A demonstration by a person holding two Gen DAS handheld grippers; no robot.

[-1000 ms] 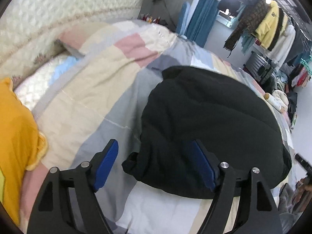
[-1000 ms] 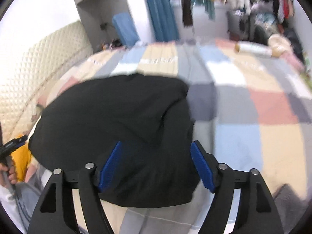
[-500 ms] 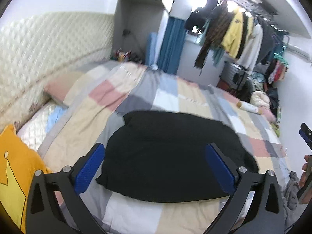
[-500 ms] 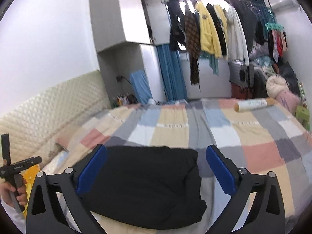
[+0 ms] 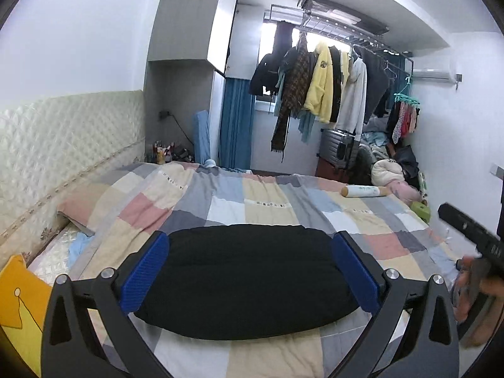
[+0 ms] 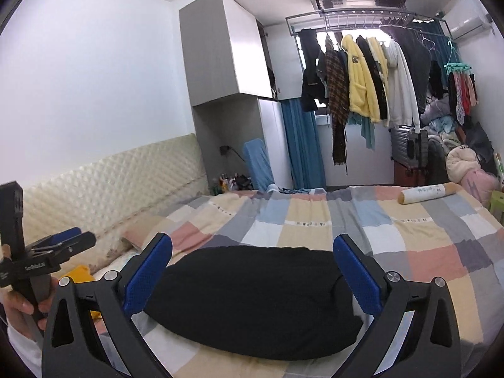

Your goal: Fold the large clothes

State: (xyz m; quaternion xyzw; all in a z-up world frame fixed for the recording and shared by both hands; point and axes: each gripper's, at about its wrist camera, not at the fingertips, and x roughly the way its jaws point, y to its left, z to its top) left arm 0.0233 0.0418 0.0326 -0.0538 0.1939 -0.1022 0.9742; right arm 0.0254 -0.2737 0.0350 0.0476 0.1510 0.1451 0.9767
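The left gripper, a black frame with blue ribbed pads, is held above the bed with its jaws spread wide and nothing between them. The right gripper, of the same build, is likewise released and empty, raised clear of the bedding. Below and beyond both lies the black folded garment, a soft rounded bundle resting flat on the patchwork quilt of pink, beige, grey and blue squares, close to the near edge of the bed. Neither gripper touches the garment.

In the right wrist view, the left gripper shows at the far left edge, gripped by a bare hand. A yellow cushion sits at the near left of the bed, beside the cream quilted headboard. At the far right corner of the quilt lies a white cylindrical roll with tan ends. Beyond the bed, a metal ceiling rack carries hanging clothes, among them a yellow fleece jacket, next to a blue curtain.
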